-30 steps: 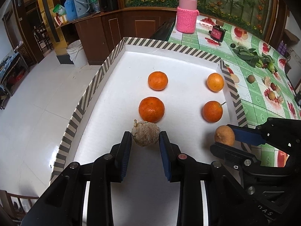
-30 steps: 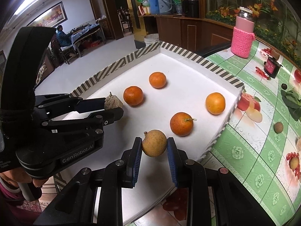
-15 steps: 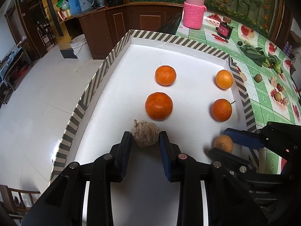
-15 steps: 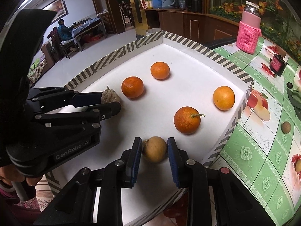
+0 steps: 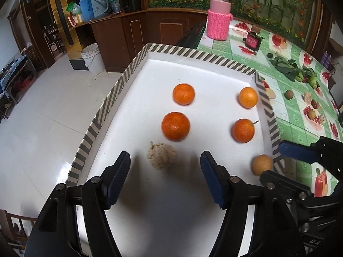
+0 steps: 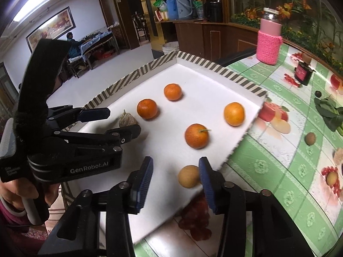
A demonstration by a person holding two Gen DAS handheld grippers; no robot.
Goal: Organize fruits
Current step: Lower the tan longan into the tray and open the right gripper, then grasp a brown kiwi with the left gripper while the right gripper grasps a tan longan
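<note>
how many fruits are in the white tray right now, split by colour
orange: 4
rough pale beige, lying between the open left tongs: 1
smooth tan, lying between the open right tongs: 1
total: 6 in the white tray

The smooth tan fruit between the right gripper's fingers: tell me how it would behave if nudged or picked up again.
The smooth tan fruit looks round and sits on the flat white tray, so a nudge would probably roll it, perhaps off the near edge, where no striped rim shows. Its skin looks smooth, so it might slip between the pads. The right gripper has just been opening around it.
</note>
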